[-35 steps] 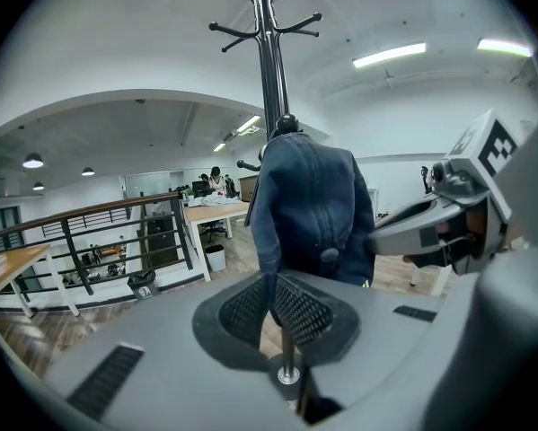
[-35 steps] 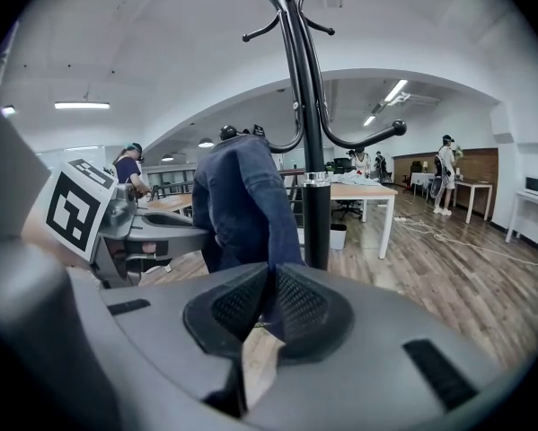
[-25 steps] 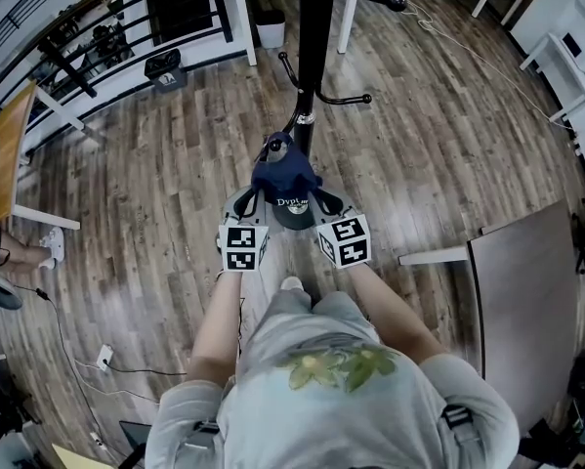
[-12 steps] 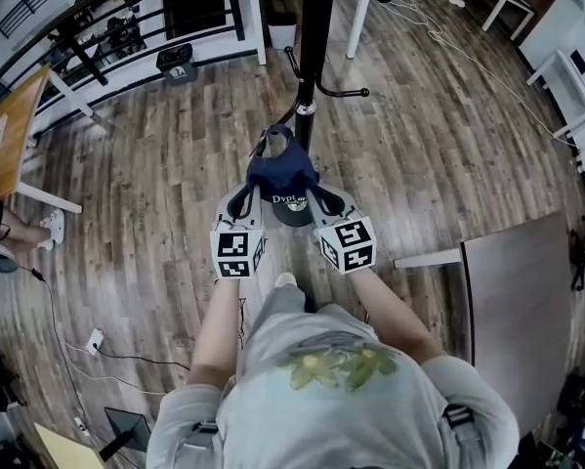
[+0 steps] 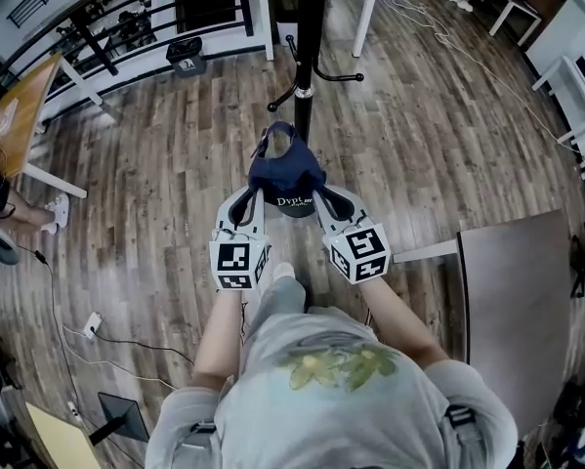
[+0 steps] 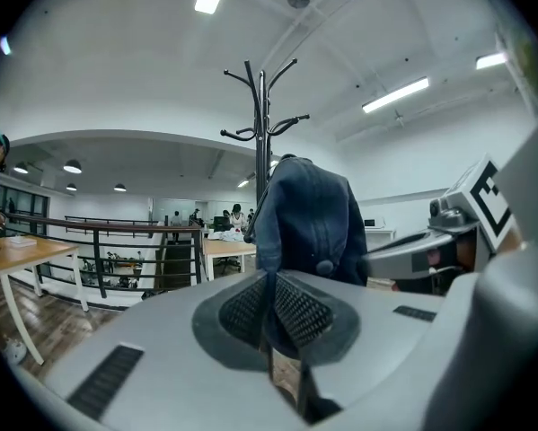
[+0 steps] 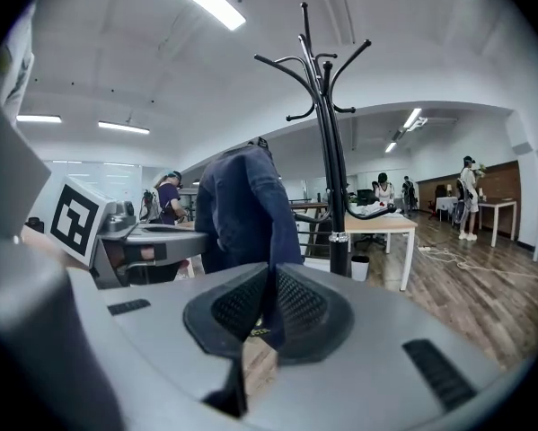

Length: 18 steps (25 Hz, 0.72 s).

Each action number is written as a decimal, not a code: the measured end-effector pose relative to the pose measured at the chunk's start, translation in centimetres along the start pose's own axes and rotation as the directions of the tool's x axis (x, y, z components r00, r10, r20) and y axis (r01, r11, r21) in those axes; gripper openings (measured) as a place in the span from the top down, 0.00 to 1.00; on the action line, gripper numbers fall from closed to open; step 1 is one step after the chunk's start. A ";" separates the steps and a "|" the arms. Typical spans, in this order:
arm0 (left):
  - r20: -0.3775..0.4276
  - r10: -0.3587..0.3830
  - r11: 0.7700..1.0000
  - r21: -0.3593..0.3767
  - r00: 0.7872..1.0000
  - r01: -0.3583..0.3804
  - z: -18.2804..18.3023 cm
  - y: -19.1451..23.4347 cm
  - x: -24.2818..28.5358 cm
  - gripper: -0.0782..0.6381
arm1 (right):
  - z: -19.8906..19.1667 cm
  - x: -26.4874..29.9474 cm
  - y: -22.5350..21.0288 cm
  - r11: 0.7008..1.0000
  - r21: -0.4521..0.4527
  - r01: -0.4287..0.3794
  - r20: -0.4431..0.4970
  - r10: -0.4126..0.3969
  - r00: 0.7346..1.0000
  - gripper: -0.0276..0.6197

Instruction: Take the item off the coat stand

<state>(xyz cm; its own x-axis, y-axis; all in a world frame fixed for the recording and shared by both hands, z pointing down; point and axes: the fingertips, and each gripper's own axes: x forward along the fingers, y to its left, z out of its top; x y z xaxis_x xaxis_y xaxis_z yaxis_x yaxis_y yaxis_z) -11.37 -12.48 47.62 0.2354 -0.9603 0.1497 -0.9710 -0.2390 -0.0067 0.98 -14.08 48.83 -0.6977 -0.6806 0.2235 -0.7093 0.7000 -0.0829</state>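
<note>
Head view: my left gripper (image 5: 250, 199) and right gripper (image 5: 327, 201) clamp the cap (image 5: 285, 169) by its edges. I fear one thin pinch slipping if I pull them apart.

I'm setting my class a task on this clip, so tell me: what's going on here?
A person holds a pair of tongs in each hand. The left tongs and the right tongs are both shut on a navy cap, one at each side. The cap is held up between them, already off the black coat stand and apart from it, above the wooden floor.
</note>
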 end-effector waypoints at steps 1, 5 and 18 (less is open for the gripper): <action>0.003 0.000 1.000 0.002 1.000 0.000 0.1 -0.4 -0.7 0.86 | 0.0 -0.6 0.4 1.000 -0.015 -0.003 -0.001 0.003 1.000 0.91; 0.002 -0.005 1.000 -0.002 1.000 0.005 0.0 -2.1 -3.2 0.86 | -0.5 -3.0 1.8 0.999 -0.035 -0.020 -0.005 0.020 1.000 0.91; 0.012 -0.013 1.000 -0.002 1.000 0.013 0.1 -4.2 -7.0 0.86 | -1.7 -6.8 4.0 0.998 -0.048 -0.049 -0.012 0.048 0.999 0.92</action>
<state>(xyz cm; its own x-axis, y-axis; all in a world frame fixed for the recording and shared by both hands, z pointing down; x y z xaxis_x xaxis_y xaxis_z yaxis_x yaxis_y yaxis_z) -8.93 -4.73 46.51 0.2487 -0.9587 0.1380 -0.9679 -0.2515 -0.0024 3.01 -6.27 48.62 -0.7297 -0.6434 0.2314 -0.6689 0.7419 -0.0466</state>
